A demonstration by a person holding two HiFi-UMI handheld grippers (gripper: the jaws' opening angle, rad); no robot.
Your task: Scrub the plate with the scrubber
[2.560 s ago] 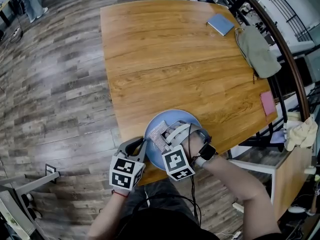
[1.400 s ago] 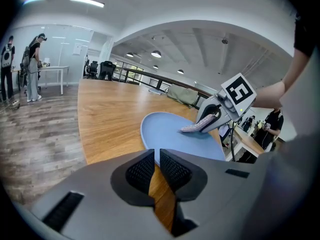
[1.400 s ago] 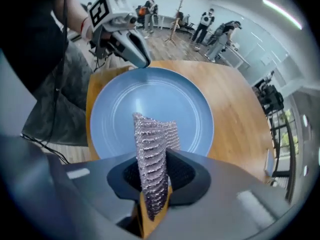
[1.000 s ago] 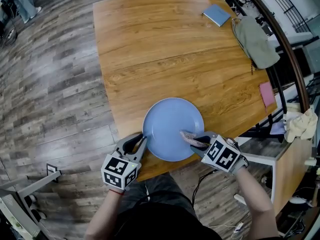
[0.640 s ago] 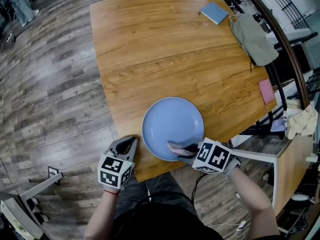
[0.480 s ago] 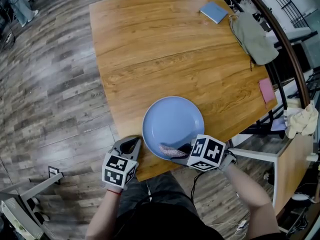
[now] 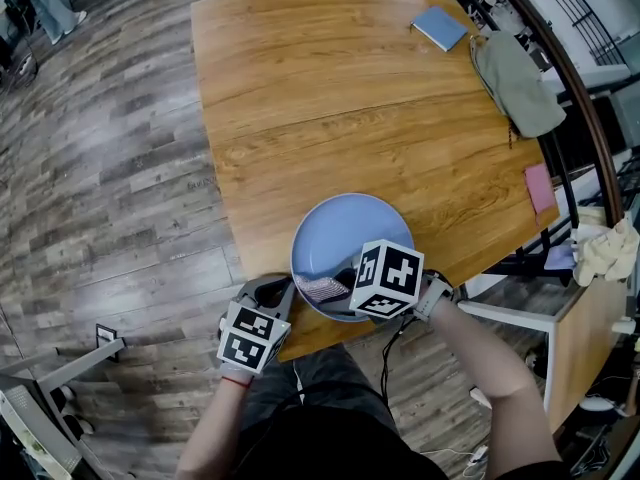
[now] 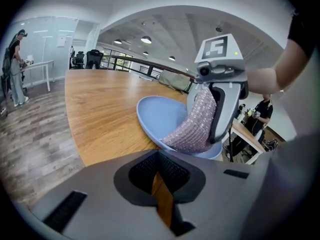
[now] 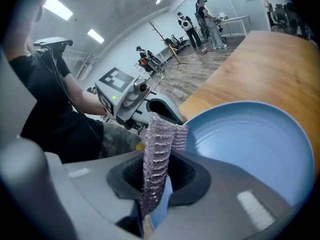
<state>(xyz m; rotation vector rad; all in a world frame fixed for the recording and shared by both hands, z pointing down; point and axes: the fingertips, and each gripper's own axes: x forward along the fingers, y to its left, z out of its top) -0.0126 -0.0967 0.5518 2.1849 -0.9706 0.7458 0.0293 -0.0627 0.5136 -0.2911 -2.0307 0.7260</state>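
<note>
Right gripper (image 7: 340, 286) has swept across round pale-blue plate (image 7: 350, 230), bottom centre of frame, from right rim to lower left. Its fingers clamp pinkish mesh scrubber (image 7: 322, 289), pressed flat for scrubbing. Left gripper (image 7: 282, 290), fingers closed and empty, sits beside rim on wooden desk (image 7: 330, 98), probably bracing plate.

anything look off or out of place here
Mostly tidy. One thing: the plate sits right at the table's near edge, and the left claw is shut beside it, not on its rim, while the right claw holds the scrubber on it.
</note>
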